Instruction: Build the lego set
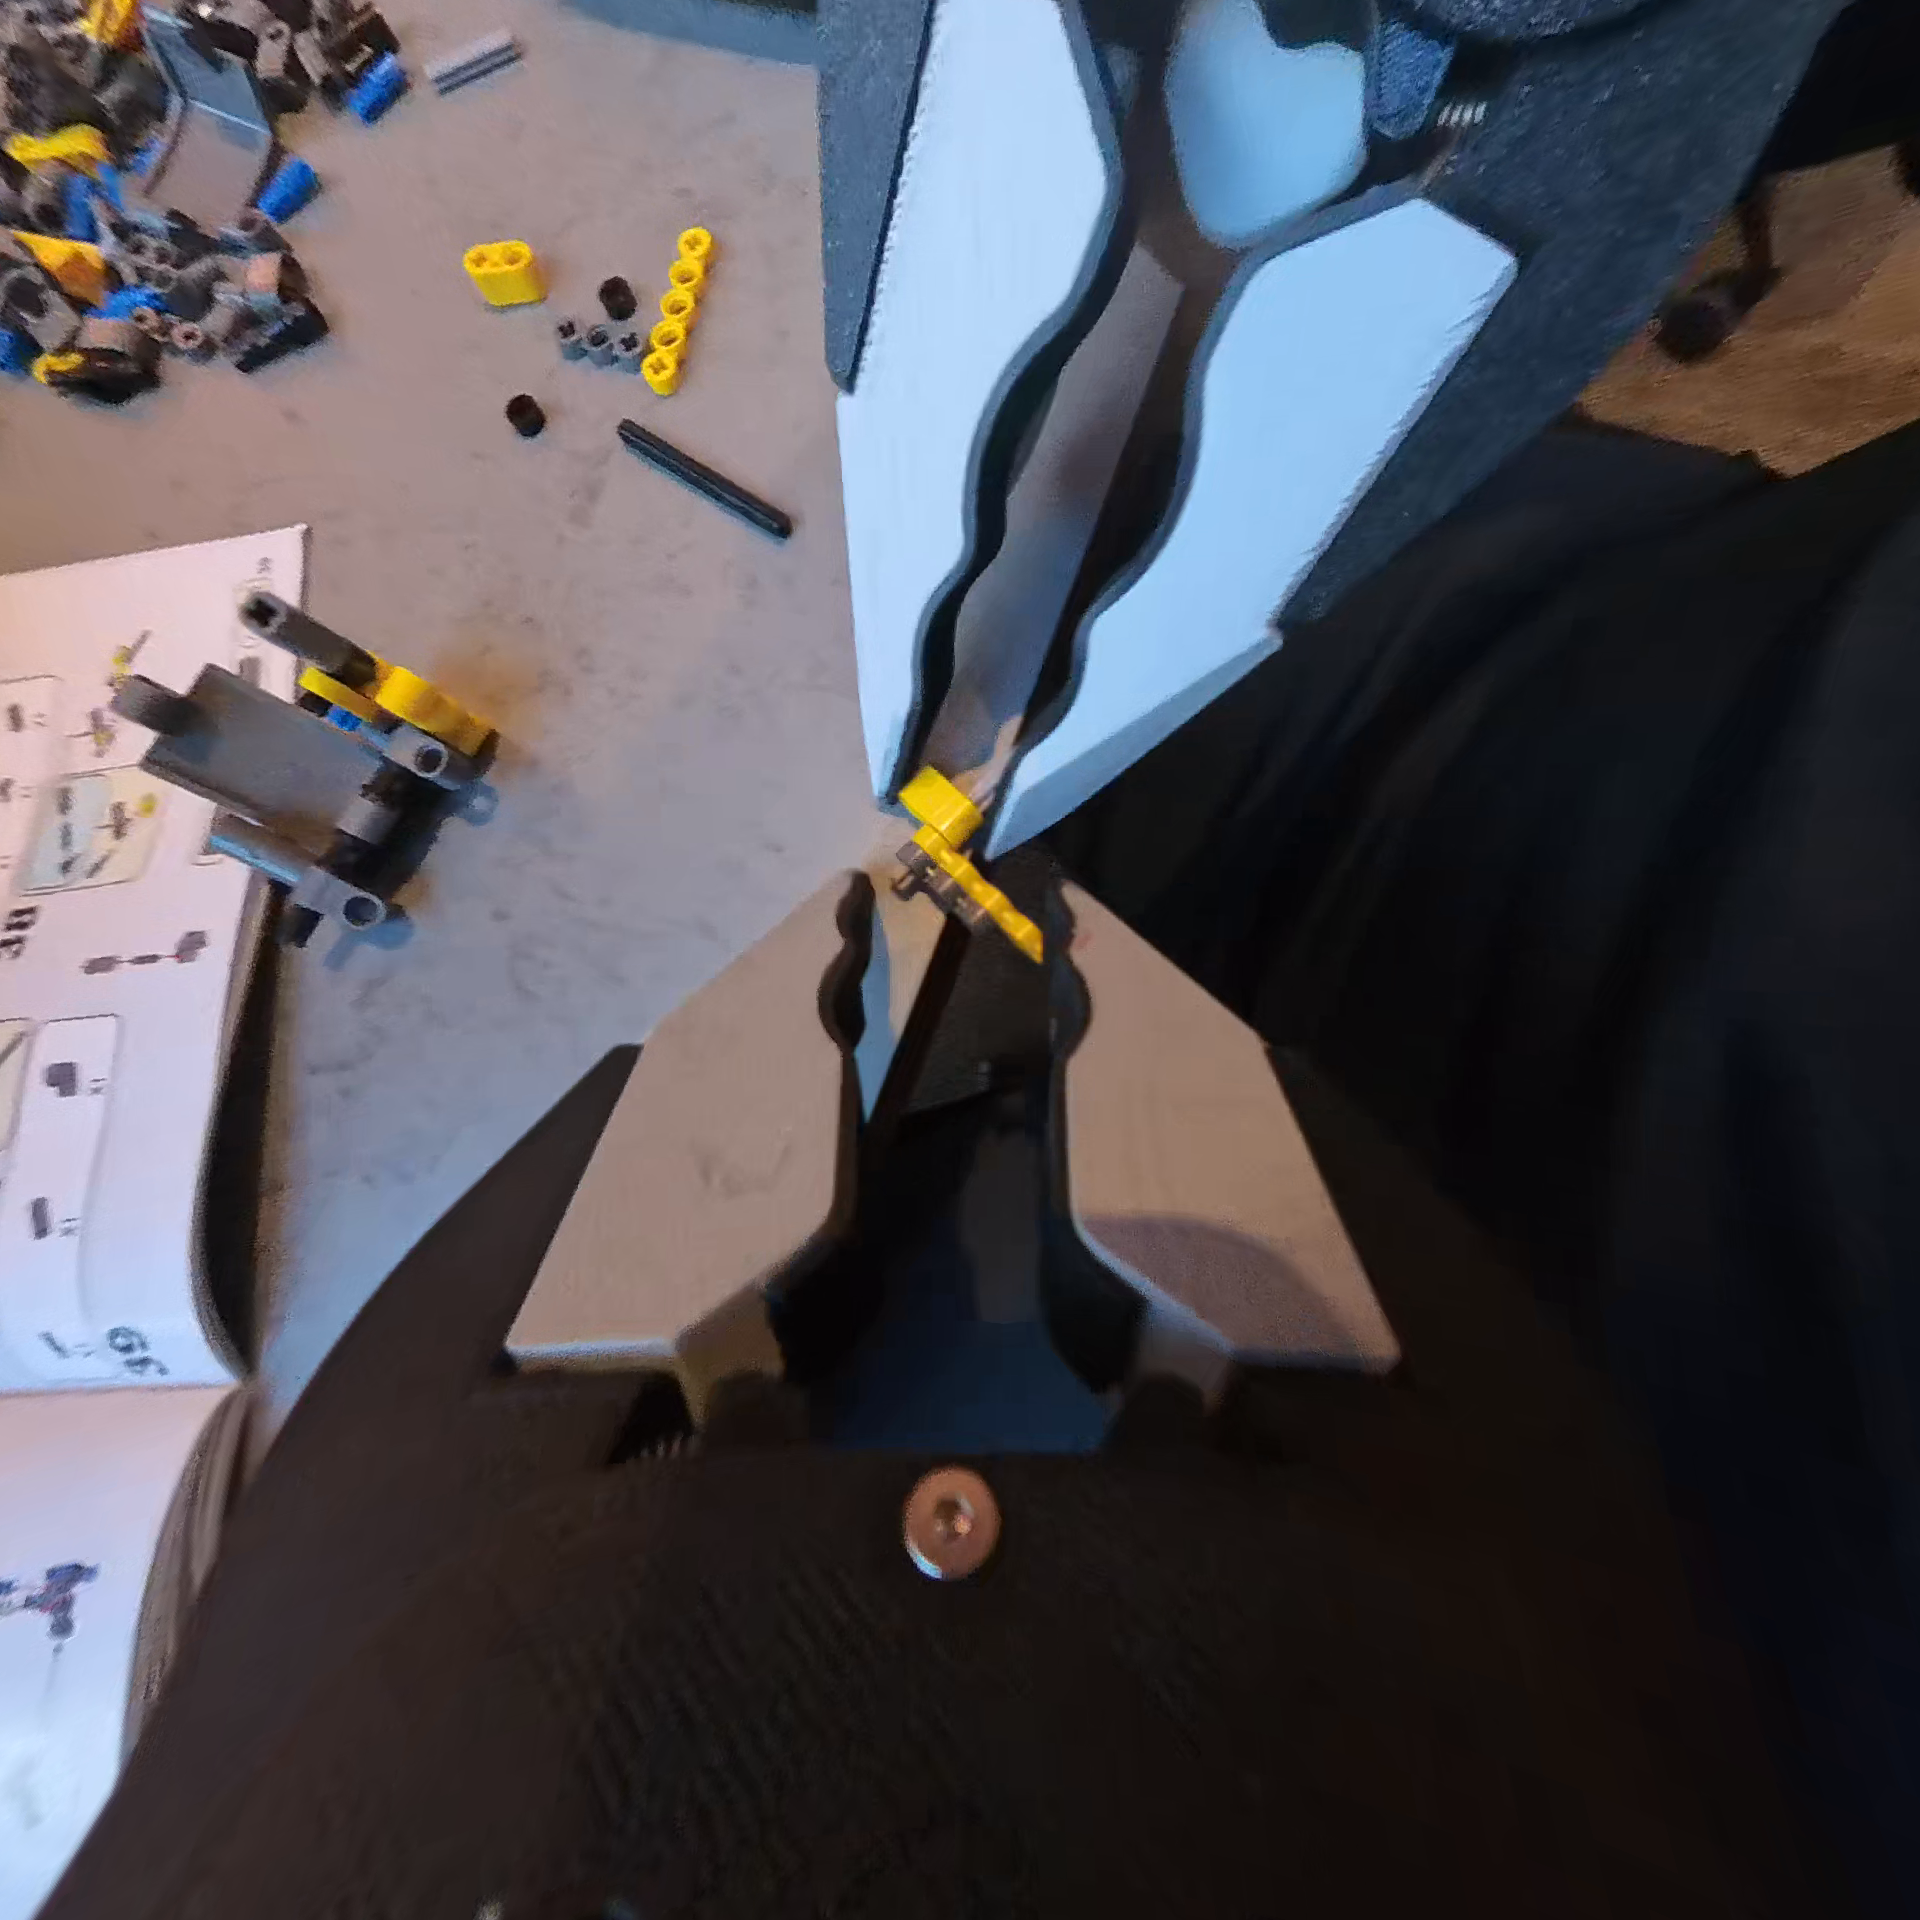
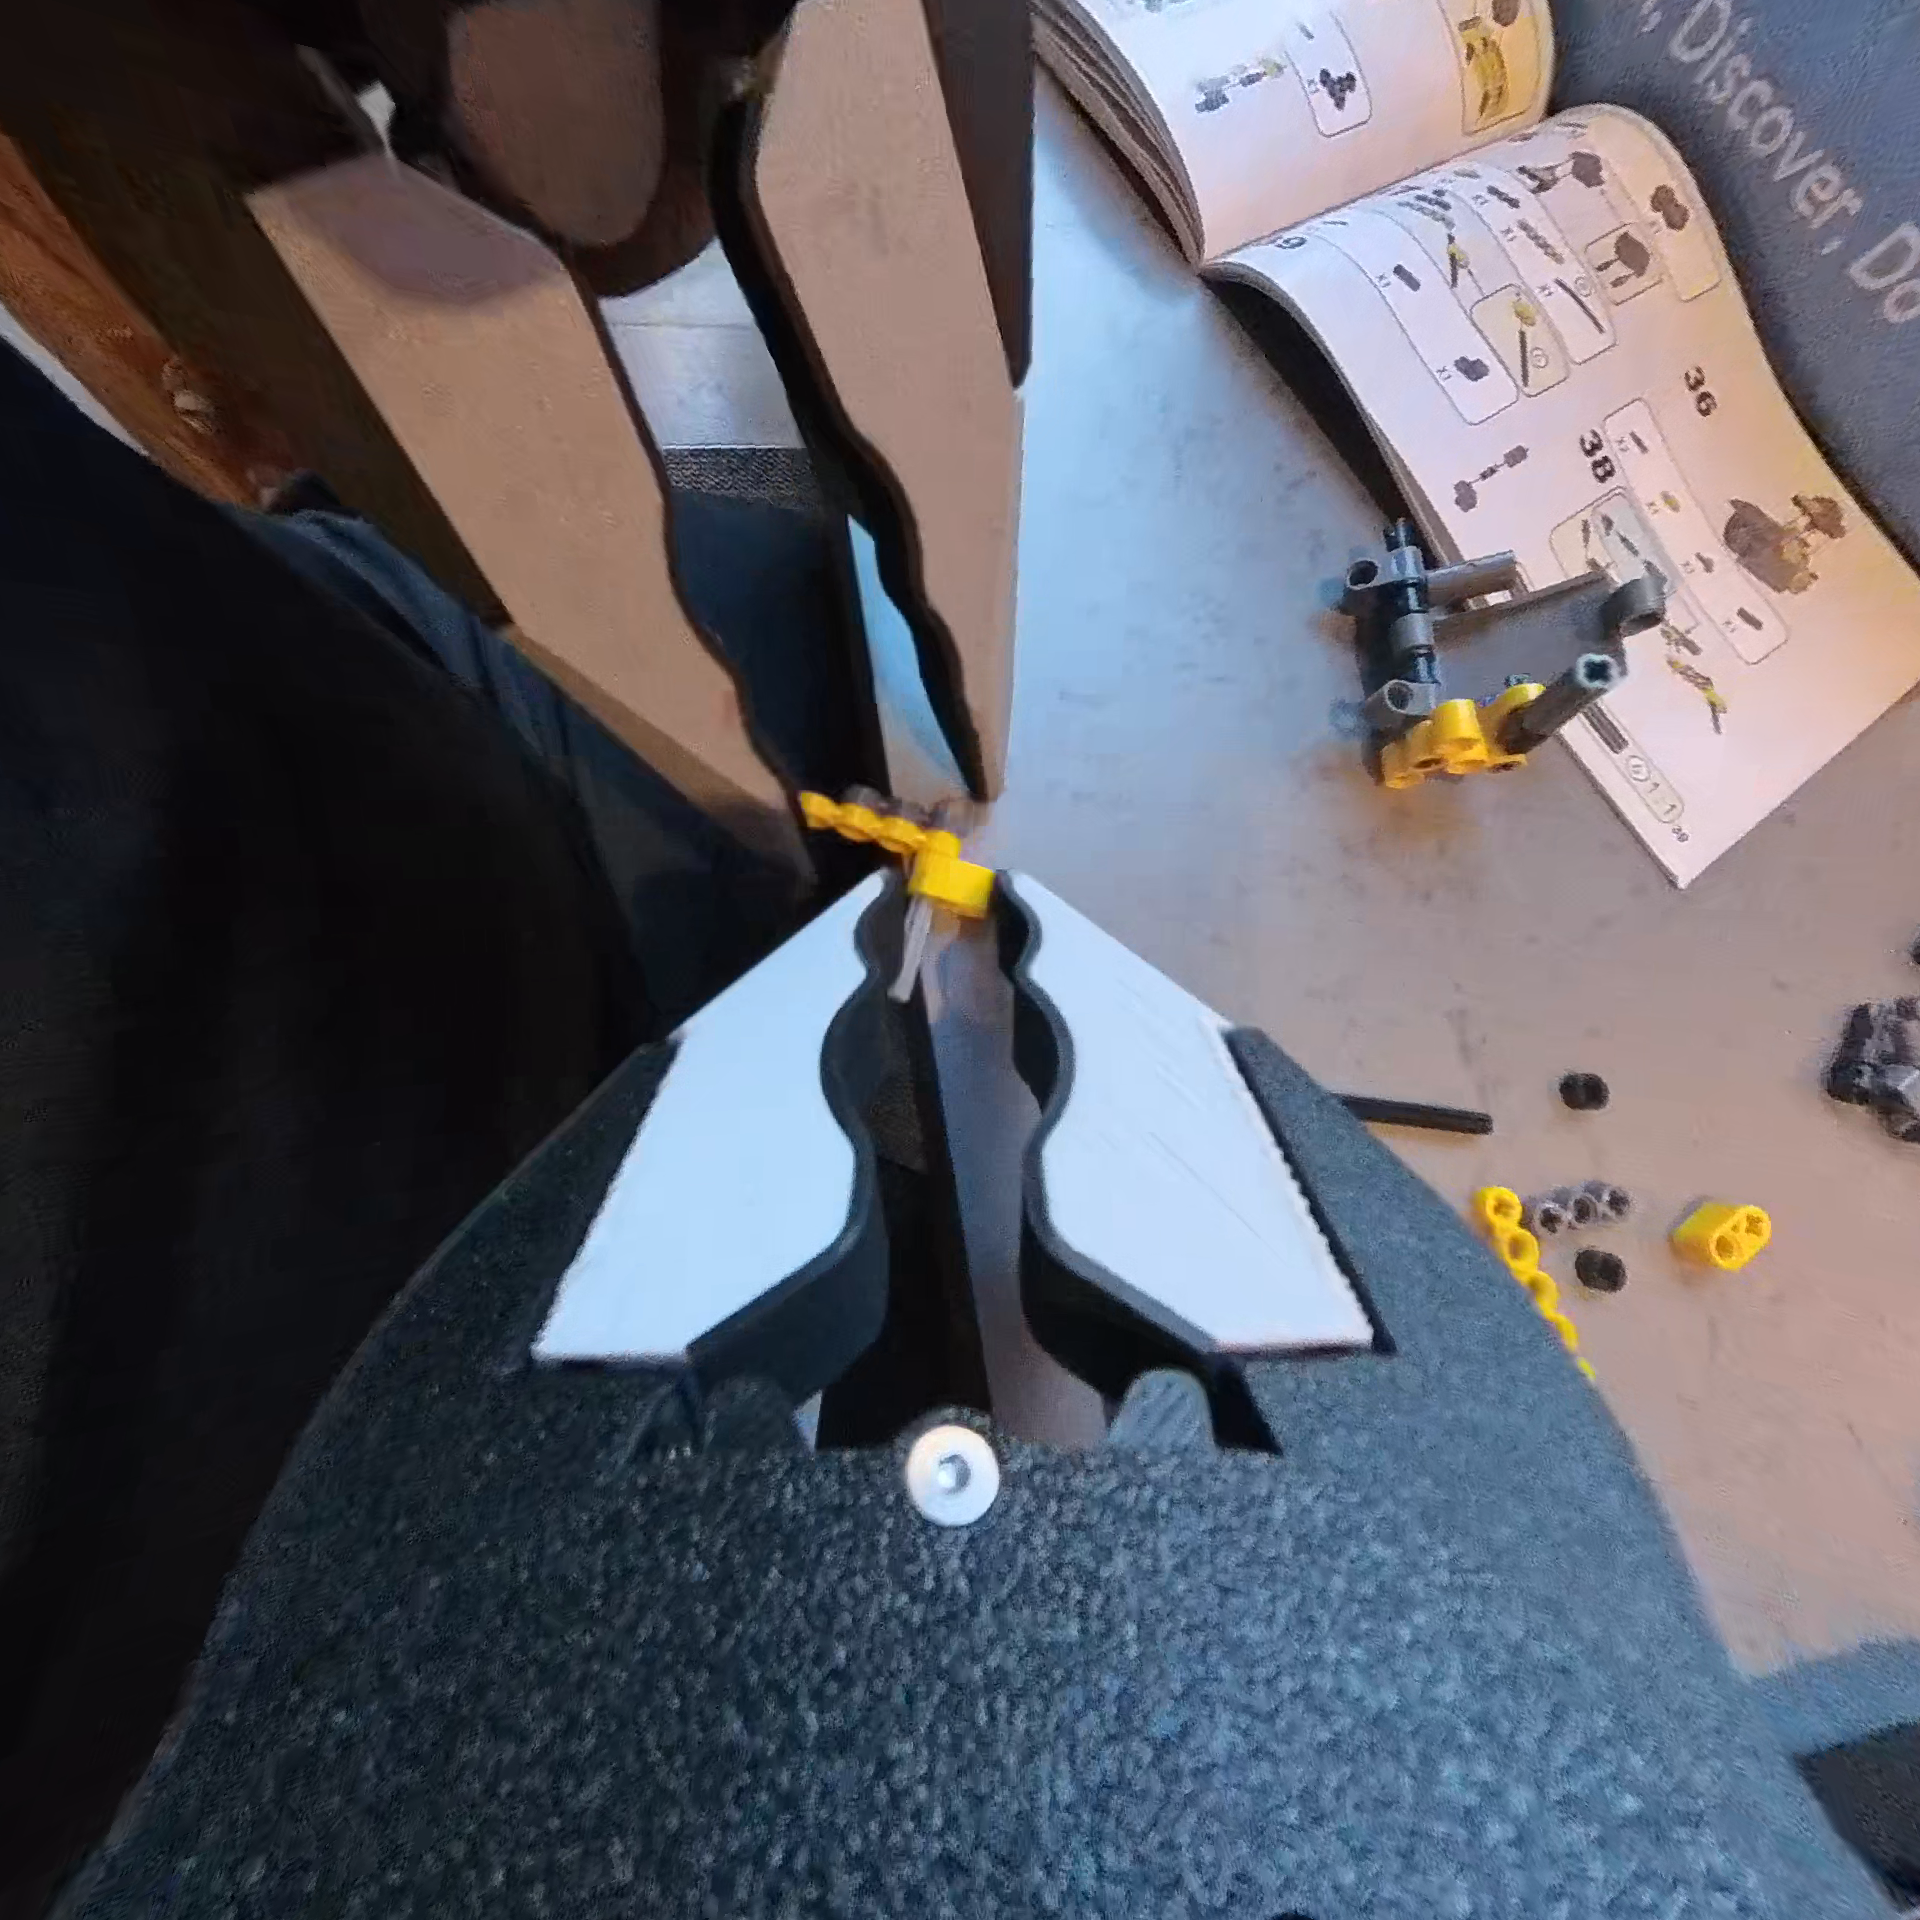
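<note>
My left gripper (image 1: pixel 961 899) is shut on a thin black axle (image 1: pixel 920 997) that carries a grey bush and a flat yellow beam (image 1: pixel 997 899) at its tip. My right gripper (image 2: pixel 943 881) is shut on a small yellow connector (image 2: pixel 948 879), which touches the beam's end. The two grippers meet tip to tip just past the table's edge. In the left wrist view the right gripper (image 1: pixel 943 812) comes in from above with the connector (image 1: pixel 935 798). In the right wrist view the left gripper (image 2: pixel 888 798) comes in from above with the beam (image 2: pixel 852 821).
A partly built grey, black and yellow assembly (image 1: pixel 312 769) (image 2: pixel 1496 665) lies on the grey table by an open instruction booklet (image 1: pixel 104 935) (image 2: pixel 1558 364). Loose parts lie nearby: a yellow holed beam (image 1: pixel 681 312), a yellow block (image 1: pixel 504 272), a black axle (image 1: pixel 701 478), a parts pile (image 1: pixel 125 208). Dark clothing (image 1: pixel 1558 1039) fills the side beyond the table's edge. The tips of both grippers are at nearly the same place.
</note>
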`<move>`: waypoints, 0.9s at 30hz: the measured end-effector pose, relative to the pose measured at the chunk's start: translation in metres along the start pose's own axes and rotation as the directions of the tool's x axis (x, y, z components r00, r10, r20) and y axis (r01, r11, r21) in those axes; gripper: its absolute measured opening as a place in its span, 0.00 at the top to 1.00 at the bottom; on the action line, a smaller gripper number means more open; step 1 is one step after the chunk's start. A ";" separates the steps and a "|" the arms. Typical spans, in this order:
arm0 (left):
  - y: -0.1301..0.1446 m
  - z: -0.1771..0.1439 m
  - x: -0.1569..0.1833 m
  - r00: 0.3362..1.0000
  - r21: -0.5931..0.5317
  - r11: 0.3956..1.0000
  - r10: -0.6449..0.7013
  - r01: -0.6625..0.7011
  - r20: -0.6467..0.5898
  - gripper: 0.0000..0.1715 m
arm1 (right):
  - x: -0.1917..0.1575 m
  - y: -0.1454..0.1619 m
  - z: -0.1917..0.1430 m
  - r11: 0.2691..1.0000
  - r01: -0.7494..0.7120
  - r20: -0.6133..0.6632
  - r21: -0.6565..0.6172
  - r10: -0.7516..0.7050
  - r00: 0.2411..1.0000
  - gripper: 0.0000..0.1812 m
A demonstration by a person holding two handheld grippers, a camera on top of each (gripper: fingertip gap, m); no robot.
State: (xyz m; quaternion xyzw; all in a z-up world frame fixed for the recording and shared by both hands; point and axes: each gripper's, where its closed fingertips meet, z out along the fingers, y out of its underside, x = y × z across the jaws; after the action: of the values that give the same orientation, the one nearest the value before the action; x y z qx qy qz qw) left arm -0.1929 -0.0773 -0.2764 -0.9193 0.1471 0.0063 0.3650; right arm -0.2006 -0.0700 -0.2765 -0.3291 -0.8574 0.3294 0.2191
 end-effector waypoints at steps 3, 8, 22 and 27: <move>0.000 0.001 -0.006 0.999 -0.013 1.000 0.010 -0.010 0.037 0.89 | 0.001 0.000 0.000 1.000 0.006 0.005 0.009 -0.006 1.000 0.90; -0.001 0.002 -0.007 0.999 -0.042 0.999 -0.026 0.028 0.044 0.88 | 0.001 -0.002 -0.001 1.000 0.012 0.012 0.014 -0.012 1.000 0.91; -0.004 0.001 -0.018 0.990 -0.051 0.991 0.128 -0.125 0.055 0.96 | 0.007 -0.009 0.004 1.000 0.019 0.013 0.007 -0.019 1.000 0.89; -0.005 -0.001 -0.021 0.991 -0.022 0.994 0.112 -0.110 0.075 0.96 | 0.006 -0.010 0.006 1.000 0.002 0.020 0.006 -0.002 1.000 0.90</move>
State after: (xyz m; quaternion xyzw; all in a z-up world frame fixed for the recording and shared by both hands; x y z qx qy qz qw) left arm -0.2115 -0.0691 -0.2700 -0.9121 0.1838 0.0630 0.3611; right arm -0.2125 -0.0735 -0.2728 -0.3244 -0.8589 0.3352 0.2116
